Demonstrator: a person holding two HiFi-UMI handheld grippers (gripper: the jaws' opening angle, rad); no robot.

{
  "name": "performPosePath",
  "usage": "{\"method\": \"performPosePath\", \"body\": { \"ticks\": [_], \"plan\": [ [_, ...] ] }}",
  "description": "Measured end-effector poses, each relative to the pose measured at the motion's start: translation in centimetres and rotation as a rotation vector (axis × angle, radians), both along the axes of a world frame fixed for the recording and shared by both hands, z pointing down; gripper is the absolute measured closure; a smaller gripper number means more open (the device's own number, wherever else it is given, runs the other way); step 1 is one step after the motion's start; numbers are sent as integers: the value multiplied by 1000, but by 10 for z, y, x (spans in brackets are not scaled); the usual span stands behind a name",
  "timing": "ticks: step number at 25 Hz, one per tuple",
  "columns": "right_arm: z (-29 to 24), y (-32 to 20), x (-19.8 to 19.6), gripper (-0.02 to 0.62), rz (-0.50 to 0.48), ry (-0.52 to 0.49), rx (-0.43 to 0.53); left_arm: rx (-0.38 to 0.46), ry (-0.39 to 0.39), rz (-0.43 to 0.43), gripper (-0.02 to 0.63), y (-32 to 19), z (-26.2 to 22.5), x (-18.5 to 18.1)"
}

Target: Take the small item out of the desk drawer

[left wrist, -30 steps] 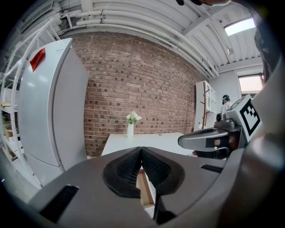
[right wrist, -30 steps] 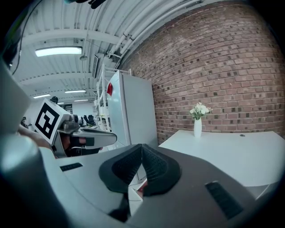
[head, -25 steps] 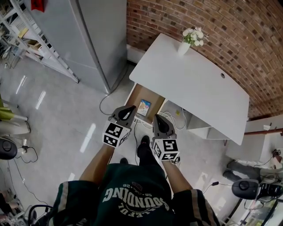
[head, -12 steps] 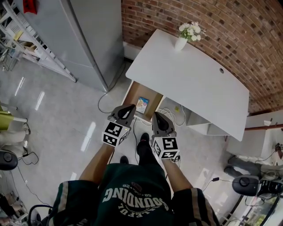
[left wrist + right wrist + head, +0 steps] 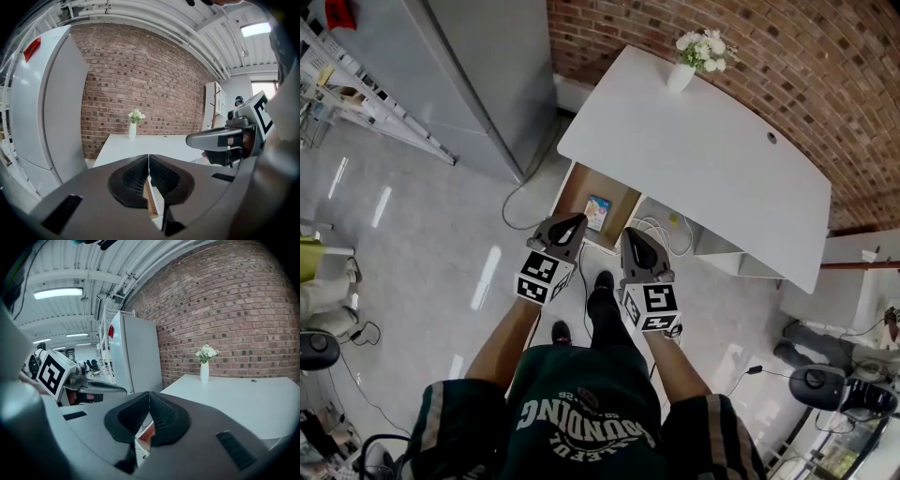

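The white desk [image 5: 703, 159] has its wooden drawer [image 5: 579, 186] pulled open, and a small blue item [image 5: 598, 212] lies flat inside it. My left gripper [image 5: 575, 222] hangs just in front of the drawer's near edge, shut and empty. My right gripper [image 5: 630, 236] is beside it to the right, below the drawer's right corner, also shut and empty. In the left gripper view the pads [image 5: 140, 176] meet at the left gripper's tip [image 5: 148, 161], with a strip of drawer wood [image 5: 151, 201] showing below. The right gripper's tip [image 5: 149, 399] shows its pads closed together too.
A white vase of flowers [image 5: 682, 73] stands at the desk's far corner by the brick wall [image 5: 787, 56]. A tall grey cabinet [image 5: 478, 66] stands left of the desk. Cables [image 5: 661, 234] lie on the floor under the desk, and my feet [image 5: 602, 286] stand just behind the grippers.
Both grippers have drifted a little nearer to the open drawer and the head view has shifted with them. The jaws stay shut.
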State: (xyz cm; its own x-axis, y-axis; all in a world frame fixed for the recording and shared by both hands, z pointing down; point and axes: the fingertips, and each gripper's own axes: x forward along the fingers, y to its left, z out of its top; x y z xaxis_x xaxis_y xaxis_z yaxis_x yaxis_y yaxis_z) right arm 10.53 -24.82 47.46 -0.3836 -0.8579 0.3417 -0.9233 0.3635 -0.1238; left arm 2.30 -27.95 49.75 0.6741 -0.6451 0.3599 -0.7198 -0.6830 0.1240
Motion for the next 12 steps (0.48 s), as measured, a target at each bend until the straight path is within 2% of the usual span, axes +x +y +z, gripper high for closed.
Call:
{"method": "performPosePath", "body": {
  "ticks": [12],
  "plan": [
    [23, -30, 10, 571, -20, 5, -45, -63, -21, -25, 589, -25, 37, 8]
  ]
}}
